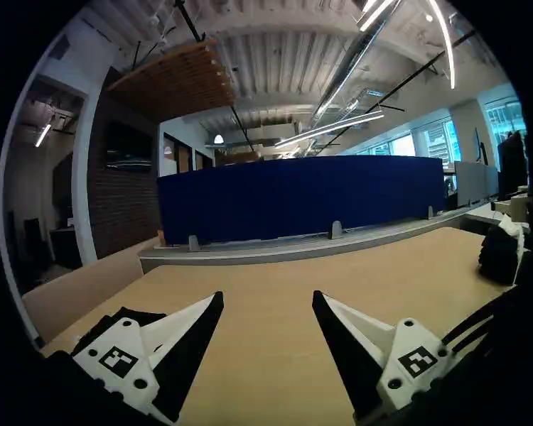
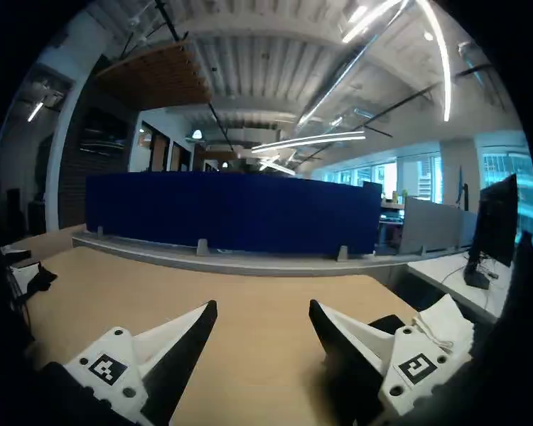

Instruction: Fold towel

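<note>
My left gripper (image 1: 267, 295) stands open low over a light wooden table (image 1: 380, 263), with nothing between its white and black fingers (image 1: 188, 330). My right gripper (image 2: 262, 304) is open too, over the same kind of tabletop (image 2: 195, 280), and its fingers (image 2: 352, 341) hold nothing. At the right edge of the left gripper view, a black and white gripper (image 1: 502, 250) sits farther off. A black and white gripper part (image 2: 26, 278) lies at the left edge of the right gripper view. A white shape (image 2: 445, 311) pokes up behind the right finger; I cannot tell what it is.
A long blue partition (image 1: 302, 195) on a grey rail (image 1: 295, 245) closes the table's far side. A dark monitor (image 2: 495, 227) stands on a white desk (image 2: 451, 273) to the right. A brick wall (image 1: 124, 206) rises at the left.
</note>
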`<action>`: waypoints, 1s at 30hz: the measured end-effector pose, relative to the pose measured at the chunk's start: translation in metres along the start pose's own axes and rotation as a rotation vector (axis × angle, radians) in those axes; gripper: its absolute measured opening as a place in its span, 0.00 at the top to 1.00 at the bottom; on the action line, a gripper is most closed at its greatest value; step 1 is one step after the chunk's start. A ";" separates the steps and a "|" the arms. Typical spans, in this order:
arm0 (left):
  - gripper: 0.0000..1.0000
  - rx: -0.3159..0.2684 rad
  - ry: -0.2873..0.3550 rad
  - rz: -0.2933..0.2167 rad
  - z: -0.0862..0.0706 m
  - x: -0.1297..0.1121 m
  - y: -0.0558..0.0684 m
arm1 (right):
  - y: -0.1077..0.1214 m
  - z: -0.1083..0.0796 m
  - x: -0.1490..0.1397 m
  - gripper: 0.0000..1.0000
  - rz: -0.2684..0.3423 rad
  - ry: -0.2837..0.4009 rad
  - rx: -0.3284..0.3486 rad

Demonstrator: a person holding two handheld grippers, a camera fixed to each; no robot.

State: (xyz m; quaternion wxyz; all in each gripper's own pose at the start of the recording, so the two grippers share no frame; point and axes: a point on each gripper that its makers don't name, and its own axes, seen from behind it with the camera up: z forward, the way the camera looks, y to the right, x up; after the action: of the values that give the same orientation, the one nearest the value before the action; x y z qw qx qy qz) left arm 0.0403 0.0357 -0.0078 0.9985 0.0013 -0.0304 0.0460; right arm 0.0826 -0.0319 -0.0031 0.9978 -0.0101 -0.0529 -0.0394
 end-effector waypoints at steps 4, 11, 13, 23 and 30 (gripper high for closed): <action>0.07 0.011 0.007 0.004 -0.002 -0.012 -0.001 | 0.002 0.004 -0.006 0.00 -0.016 -0.008 0.001; 0.07 0.021 0.028 0.002 -0.005 -0.023 -0.007 | -0.005 0.008 -0.003 0.00 -0.027 0.007 0.007; 0.07 0.018 0.032 -0.004 -0.004 -0.026 -0.009 | -0.008 0.009 -0.004 0.00 -0.034 0.009 0.011; 0.07 -0.005 0.045 -0.035 0.003 -0.035 -0.020 | -0.022 0.009 -0.011 0.00 -0.062 0.009 0.015; 0.07 -0.010 0.042 -0.052 0.010 -0.041 -0.026 | -0.022 0.009 -0.011 0.00 -0.062 0.010 0.010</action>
State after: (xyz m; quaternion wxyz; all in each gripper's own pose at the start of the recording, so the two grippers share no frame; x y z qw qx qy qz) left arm 0.0012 0.0061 -0.0001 0.9997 -0.0042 -0.0098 0.0199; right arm 0.0690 -0.0532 0.0046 0.9964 -0.0031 -0.0482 -0.0699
